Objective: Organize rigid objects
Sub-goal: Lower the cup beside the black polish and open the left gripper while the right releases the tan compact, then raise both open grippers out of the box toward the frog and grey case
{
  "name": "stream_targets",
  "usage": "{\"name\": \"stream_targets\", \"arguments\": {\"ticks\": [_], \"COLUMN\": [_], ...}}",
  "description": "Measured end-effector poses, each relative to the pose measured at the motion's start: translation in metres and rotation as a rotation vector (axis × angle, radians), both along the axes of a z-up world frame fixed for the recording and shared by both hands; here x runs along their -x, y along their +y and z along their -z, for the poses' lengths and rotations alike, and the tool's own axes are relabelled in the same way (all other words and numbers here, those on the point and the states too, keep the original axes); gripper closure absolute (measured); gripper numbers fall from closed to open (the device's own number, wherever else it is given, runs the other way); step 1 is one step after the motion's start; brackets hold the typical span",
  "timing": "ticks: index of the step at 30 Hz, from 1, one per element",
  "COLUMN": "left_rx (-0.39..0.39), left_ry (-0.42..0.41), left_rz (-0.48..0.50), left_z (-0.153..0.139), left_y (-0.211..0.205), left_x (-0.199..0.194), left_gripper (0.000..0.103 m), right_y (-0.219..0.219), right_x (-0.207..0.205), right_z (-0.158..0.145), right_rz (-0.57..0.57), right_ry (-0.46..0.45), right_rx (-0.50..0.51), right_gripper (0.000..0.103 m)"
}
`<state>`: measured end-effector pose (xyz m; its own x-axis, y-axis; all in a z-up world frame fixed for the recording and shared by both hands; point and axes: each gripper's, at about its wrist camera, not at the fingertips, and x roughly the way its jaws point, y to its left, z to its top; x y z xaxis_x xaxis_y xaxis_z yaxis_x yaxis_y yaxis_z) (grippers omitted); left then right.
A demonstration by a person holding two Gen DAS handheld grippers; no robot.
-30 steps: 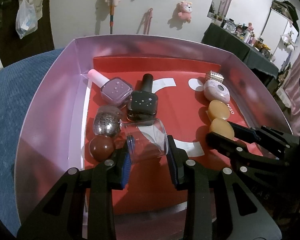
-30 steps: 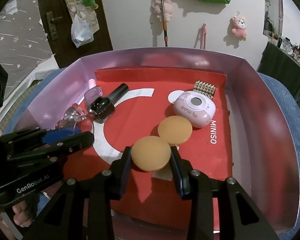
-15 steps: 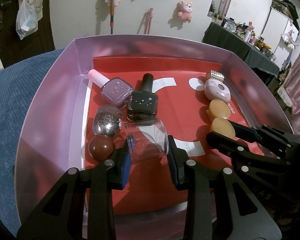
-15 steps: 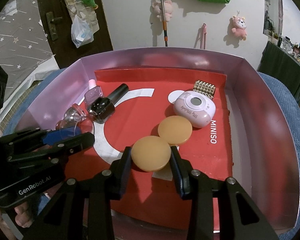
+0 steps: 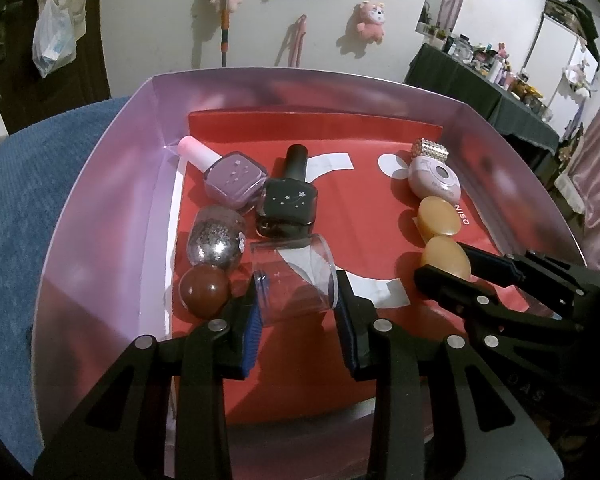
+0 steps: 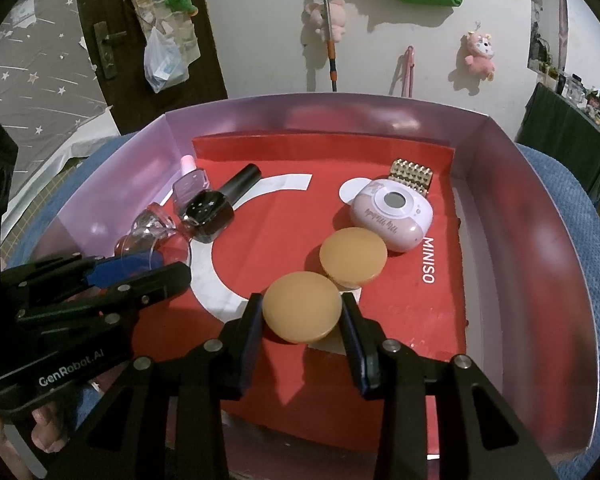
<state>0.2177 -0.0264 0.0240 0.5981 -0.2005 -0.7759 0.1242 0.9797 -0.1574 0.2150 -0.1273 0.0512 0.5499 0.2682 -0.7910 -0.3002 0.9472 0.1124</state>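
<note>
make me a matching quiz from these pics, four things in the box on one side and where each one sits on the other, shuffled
Things:
1. clear plastic cup
2. near orange disc
3. pink-capped lilac bottle
4. studded silver piece

Places:
A. lying on its side close to the box's far-left corner
B. between the fingers of the right gripper
C. just behind the pink round device
D. on its side between the fingers of the left gripper

Pairs: 1-D, 2-B, 3-A, 4-C
</note>
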Motion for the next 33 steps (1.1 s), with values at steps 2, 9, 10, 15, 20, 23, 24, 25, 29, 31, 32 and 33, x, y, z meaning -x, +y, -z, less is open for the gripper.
{"name": "stream_targets", "arguments": {"ticks": [2, 9, 10, 15, 20, 23, 24, 25, 29, 31, 32, 33], "left_rx": [0.001, -0.005, -0.007, -0.005, -0.008, -0.009, -0.009, -0.009, -0.004, -0.018, -0.026, -0.03], "left_ry": [-0.002, -0.017, -0.02, -0.029, -0.049, -0.058, -0.061, -0.063, -0.076, -0.084, -0.09, -0.094], "left_rz": [-0.01, -0.018, -0.02, -0.024, -0.02, -0.02, -0.022, -0.024, -0.028, -0.029, -0.03, -0.03], "left_z": [0.001, -0.001, -0.001, -0.005, -0.011, -0.015, -0.016, -0.017, -0.022, -0.024, -0.026, -0.027], "left_y": [0.001, 0.004, 0.004, 0.004, 0.002, 0.002, 0.002, 0.003, 0.002, 0.0, -0.001, -0.002], "left_x": [0.001, 0.004, 0.004, 0.008, 0.017, 0.021, 0.022, 0.024, 0.031, 0.034, 0.037, 0.038], "left_gripper": [0.045, 0.042, 0.042, 0.042, 0.042, 0.042, 0.042, 0.039, 0.036, 0.036, 0.036, 0.036], "right_y": [0.0, -0.001, -0.001, -0.004, -0.007, -0.008, -0.007, -0.007, -0.009, -0.011, -0.011, -0.012], "right_x": [0.001, 0.004, 0.005, 0.009, 0.016, 0.024, 0.026, 0.028, 0.036, 0.04, 0.042, 0.044], "right_z": [0.0, -0.001, -0.002, -0.007, -0.015, -0.022, -0.024, -0.027, -0.034, -0.036, -0.038, -0.039], "right_rz": [-0.001, 0.003, 0.004, 0.013, 0.015, 0.01, 0.009, 0.007, 0.007, 0.008, 0.008, 0.008], "right_ry": [0.001, 0.003, 0.001, -0.012, -0.032, -0.06, -0.067, -0.075, -0.095, -0.102, -0.104, -0.107], "right_rx": [-0.003, -0.009, -0.009, -0.014, -0.019, -0.009, -0.007, -0.005, -0.013, -0.02, -0.024, -0.027], "right_gripper": [0.058, 0.053, 0.053, 0.048, 0.046, 0.039, 0.039, 0.038, 0.032, 0.031, 0.03, 0.029]}}
